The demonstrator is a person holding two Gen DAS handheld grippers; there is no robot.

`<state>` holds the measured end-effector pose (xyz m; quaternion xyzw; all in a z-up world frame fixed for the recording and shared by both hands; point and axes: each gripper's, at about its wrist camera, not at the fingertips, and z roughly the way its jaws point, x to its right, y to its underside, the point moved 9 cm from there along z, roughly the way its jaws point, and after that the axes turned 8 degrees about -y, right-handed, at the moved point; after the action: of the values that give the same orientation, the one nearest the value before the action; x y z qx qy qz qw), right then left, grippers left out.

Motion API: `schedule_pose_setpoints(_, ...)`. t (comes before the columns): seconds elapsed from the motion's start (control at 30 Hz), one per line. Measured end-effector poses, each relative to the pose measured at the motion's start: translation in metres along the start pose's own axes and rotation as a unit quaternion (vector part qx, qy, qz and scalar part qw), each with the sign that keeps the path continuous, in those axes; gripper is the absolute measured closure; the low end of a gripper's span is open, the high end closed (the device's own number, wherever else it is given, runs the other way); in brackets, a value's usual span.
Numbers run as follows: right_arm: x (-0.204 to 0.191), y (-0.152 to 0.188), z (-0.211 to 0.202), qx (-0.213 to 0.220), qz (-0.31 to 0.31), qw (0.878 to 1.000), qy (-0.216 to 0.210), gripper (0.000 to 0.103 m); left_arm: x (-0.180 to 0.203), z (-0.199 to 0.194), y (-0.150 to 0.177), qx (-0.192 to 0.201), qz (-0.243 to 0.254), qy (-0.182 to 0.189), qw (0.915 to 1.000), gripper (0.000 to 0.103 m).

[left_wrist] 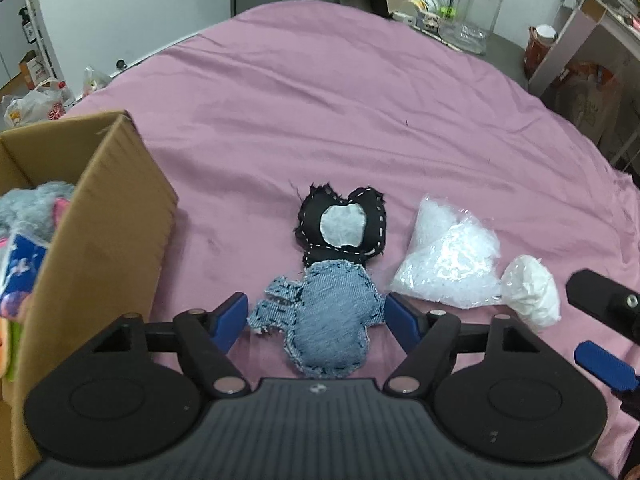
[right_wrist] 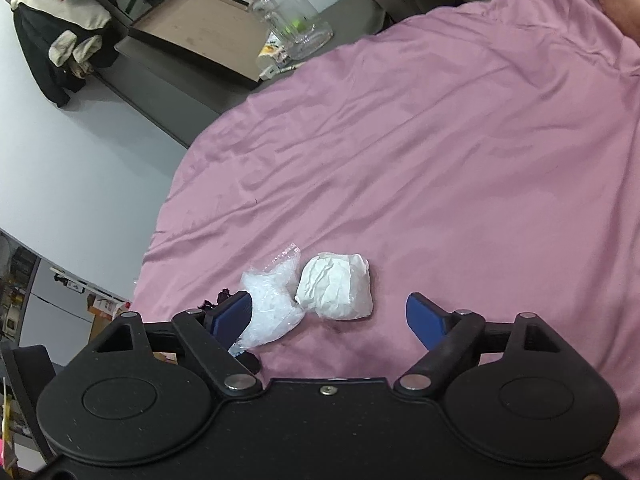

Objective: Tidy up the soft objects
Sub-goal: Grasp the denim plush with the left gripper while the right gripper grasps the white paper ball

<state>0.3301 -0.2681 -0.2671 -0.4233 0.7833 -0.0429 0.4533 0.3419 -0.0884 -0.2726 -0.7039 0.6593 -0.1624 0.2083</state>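
Left gripper [left_wrist: 316, 316] spread wide round denim doll [left_wrist: 326, 320] on pink sheet [left_wrist: 360, 120], nothing pinched yet — I'd close on its fat midbody, lift w/o snagging, then cardboard box [left_wrist: 100, 208] just left; right gripper [right_wrist: 330, 320] also spread, by white wad [right_wrist: 336, 286].

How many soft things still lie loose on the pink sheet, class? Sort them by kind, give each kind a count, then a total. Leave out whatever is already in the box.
Handmade denim and black cloth doll: 1
Clear plastic bag of white stuffing: 1
White crumpled wad: 1
Total on the pink sheet: 3
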Motion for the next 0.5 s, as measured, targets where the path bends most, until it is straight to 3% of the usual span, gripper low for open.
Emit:
schedule_pose_setpoints(0.17,0.001,0.000,0.013,0.001,-0.013,1.000,0.013,0.027,0.000,0.009,0.003,-0.005,-0.005,0.004,1.0000,0.030)
schedule_pose_setpoints(0.27,0.000,0.002,0.016,0.002,-0.021,1.000,0.019,0.040,0.001,0.007,0.001,-0.002,-0.004,0.008,1.0000,0.044)
schedule_pose_setpoints(0.3,0.001,0.003,0.017,0.000,-0.025,0.999,0.022,0.055,0.001,0.007,0.000,-0.002,-0.004,0.009,1.0000,0.052)
schedule_pose_setpoints(0.33,0.001,0.004,0.018,-0.004,-0.028,0.999,0.025,0.059,0.000,0.006,-0.001,-0.002,-0.004,0.008,1.0000,0.060)
schedule_pose_setpoints(0.4,0.000,0.004,0.016,0.000,-0.030,0.999,0.024,0.060,-0.001,0.004,-0.003,-0.004,-0.007,0.012,0.9999,0.076)
schedule_pose_setpoints(0.5,-0.004,0.006,0.012,0.001,-0.031,0.999,0.026,0.060,0.000,0.000,-0.005,-0.008,-0.013,0.021,0.9997,0.080)
